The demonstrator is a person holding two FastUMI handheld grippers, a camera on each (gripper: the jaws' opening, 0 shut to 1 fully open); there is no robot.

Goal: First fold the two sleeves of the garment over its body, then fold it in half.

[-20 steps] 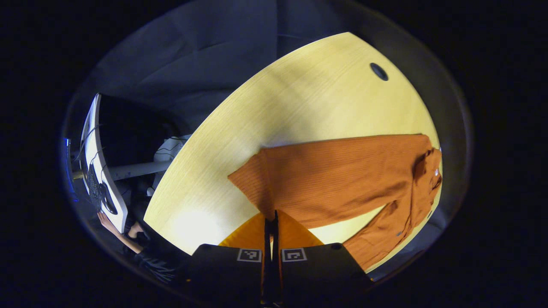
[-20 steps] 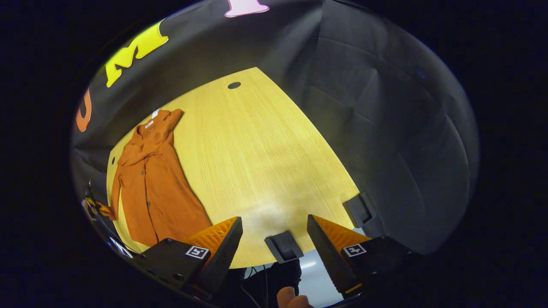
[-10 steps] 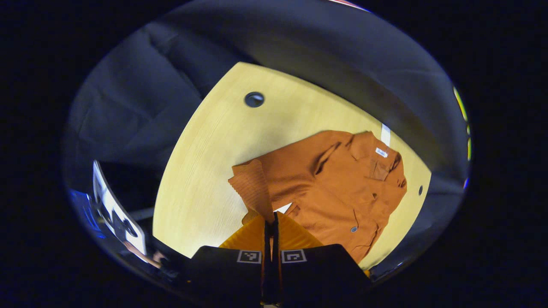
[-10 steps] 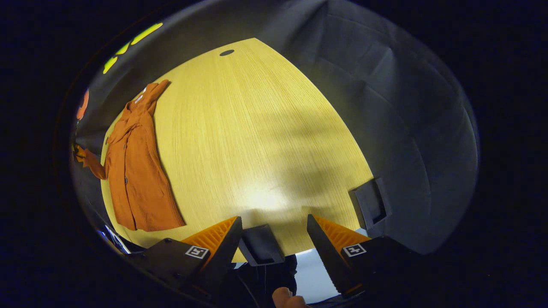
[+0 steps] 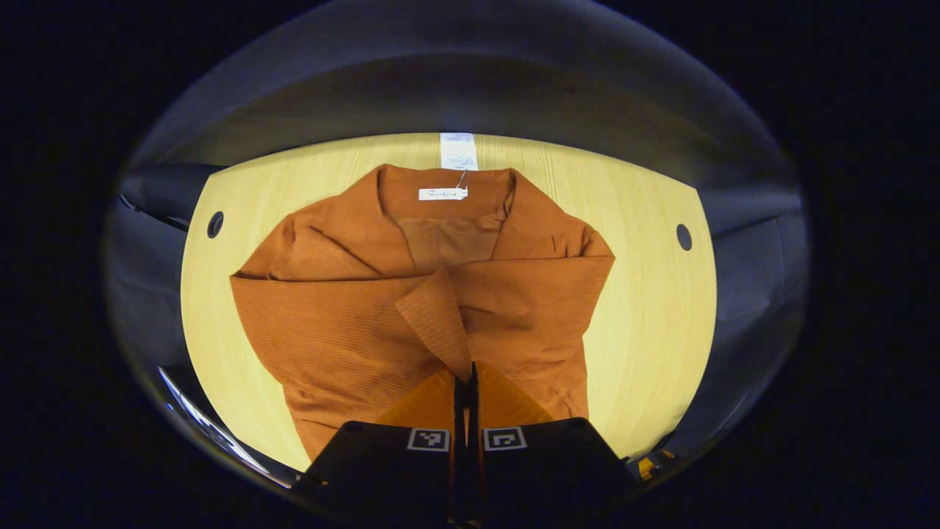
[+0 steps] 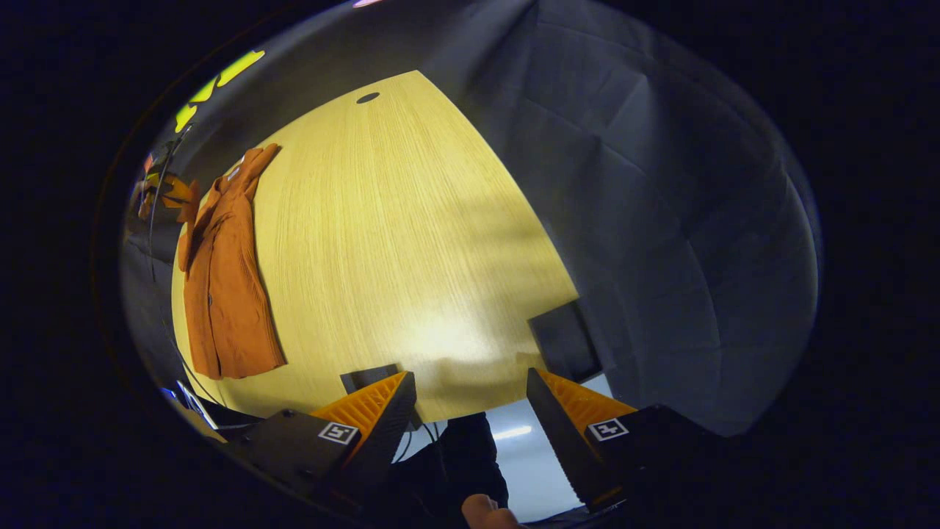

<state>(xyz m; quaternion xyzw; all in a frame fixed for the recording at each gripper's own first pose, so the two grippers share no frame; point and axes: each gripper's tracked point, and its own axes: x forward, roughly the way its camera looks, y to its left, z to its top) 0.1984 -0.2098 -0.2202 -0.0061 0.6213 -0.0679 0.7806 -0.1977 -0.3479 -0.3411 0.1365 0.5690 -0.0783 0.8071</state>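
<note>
An orange ribbed garment [image 5: 345, 323] lies on the wooden table [image 5: 646, 330], its collar and white label at the far side. My left gripper [image 5: 464, 378] is shut on the ribbed cuff [image 5: 437, 319] of one sleeve, which is drawn across the body toward the middle. In the right gripper view the garment [image 6: 220, 294] lies far off at the table's left side, and the left gripper [image 6: 158, 192] shows small above it with orange cloth in it. My right gripper [image 6: 470, 397] stands open over the table's near edge, nothing between its fingers.
A white paper tag [image 5: 458, 150] lies beyond the collar. Round cable holes [image 5: 215, 224] [image 5: 684, 236] sit near the table's corners. Dark brackets [image 6: 565, 342] hang at the near table edge. A person's fingertip [image 6: 477, 507] shows below the right gripper. Bare tabletop [image 6: 382, 242] stretches right of the garment.
My left gripper has swung round with the sleeve cuff, carrying it from the garment's side over its body, and now faces the collar. The right gripper stayed open and shifted a little.
</note>
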